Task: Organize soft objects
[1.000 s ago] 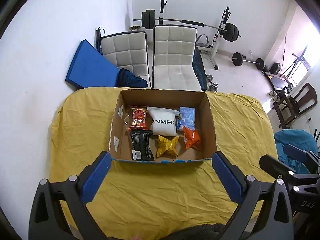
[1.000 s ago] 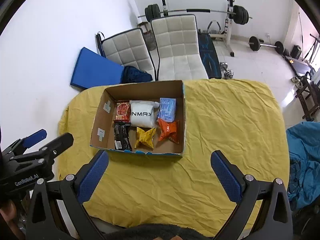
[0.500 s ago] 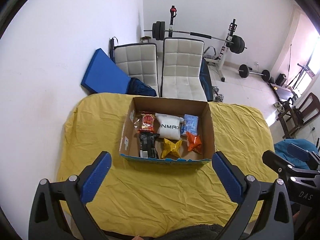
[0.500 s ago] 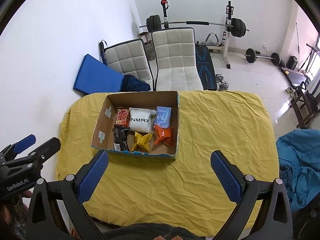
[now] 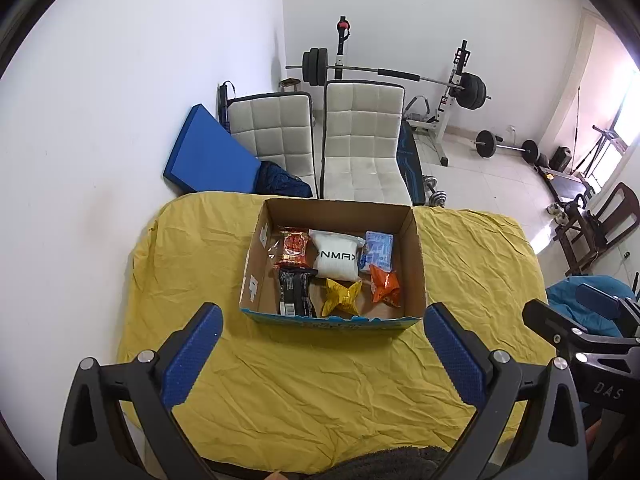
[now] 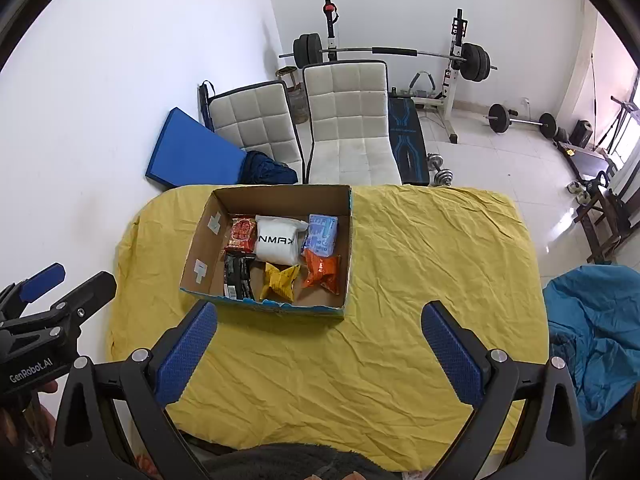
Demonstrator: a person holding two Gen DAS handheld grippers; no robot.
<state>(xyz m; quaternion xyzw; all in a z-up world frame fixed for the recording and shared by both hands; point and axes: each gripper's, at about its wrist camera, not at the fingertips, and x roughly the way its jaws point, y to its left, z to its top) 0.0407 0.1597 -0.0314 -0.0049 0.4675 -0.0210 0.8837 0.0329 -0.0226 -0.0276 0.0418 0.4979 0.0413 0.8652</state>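
Left hand-held gripper spread wide, nothing between the blue pads, hanging above the near part of the yellow-covered worktop. Right hand-held gripper spread just as wide, also carrying nothing, same height over the cloth. Cardboard box sitting toward the far side of the worktop, open on top, well apart from both sets of fingers. Inside, back row: red packet, white pouch, blue pack. Front row: black packet, yellow packet, orange packet. All six lying flat on the box floor, packed close together. Beyond the worktop, two white chairs and a barbell rack against the wall.
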